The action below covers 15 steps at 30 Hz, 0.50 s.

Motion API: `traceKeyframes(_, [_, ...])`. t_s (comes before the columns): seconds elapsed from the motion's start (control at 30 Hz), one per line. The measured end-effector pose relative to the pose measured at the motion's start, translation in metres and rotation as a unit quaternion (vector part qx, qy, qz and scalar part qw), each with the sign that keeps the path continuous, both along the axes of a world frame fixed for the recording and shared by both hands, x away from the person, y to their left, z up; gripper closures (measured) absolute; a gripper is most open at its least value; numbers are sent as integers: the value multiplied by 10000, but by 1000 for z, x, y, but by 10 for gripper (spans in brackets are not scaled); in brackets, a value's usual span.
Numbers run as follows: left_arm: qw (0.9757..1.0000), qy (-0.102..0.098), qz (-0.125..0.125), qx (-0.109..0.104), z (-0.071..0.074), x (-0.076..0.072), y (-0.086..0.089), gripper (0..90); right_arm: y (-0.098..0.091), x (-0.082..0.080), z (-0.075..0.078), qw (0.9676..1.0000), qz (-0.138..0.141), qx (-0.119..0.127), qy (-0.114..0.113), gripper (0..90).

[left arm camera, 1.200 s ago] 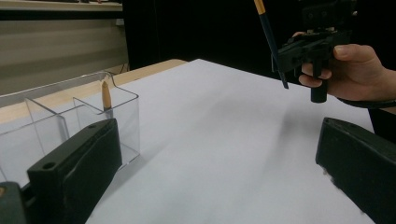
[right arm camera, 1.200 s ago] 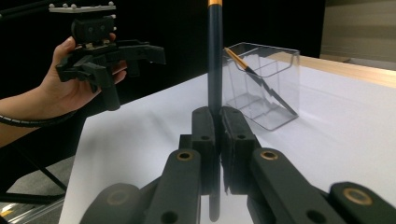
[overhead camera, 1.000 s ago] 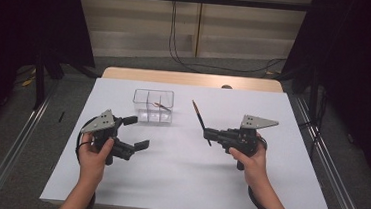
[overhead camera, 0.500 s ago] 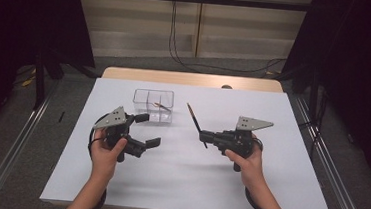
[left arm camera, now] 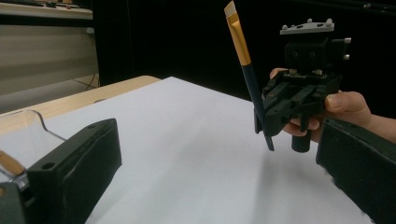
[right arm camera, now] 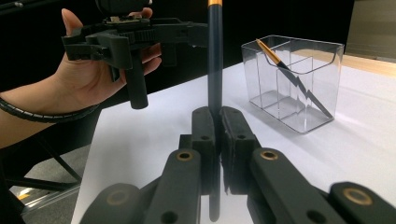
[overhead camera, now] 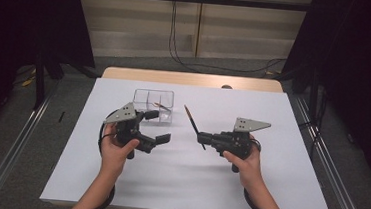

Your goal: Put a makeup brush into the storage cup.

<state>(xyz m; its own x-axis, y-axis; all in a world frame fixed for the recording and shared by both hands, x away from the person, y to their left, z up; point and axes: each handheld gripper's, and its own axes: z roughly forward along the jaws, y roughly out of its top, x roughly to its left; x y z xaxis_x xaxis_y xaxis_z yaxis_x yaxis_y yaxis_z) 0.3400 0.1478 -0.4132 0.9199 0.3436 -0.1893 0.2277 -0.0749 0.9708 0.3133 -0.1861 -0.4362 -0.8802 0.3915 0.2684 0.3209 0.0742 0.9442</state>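
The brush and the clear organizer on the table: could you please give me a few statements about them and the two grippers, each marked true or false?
1. The right gripper is shut on the dark-handled brush. True.
2. The left gripper grips a brush as well. False: its jaws stand open with nothing between them.
3. The clear organizer already holds one brush, leaning inside it. True.
4. The organizer stands on the bare wooden strip at the far edge. False: it stands on the white table surface.
5. The held brush lies flat on the table. False: it is lifted, with its bristle end pointing up.
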Motion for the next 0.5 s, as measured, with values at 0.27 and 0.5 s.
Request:
traceKeyframes(0.27, [9999, 110, -11, -17, 0, 3, -9, 0, 2, -1, 0, 10000, 46, -28, -7, 849])
traceKeyframes(0.5, [9999, 127, -27, -19, 2, 4, -15, 0, 4, -1, -1, 9999, 107, -29, -23, 849])
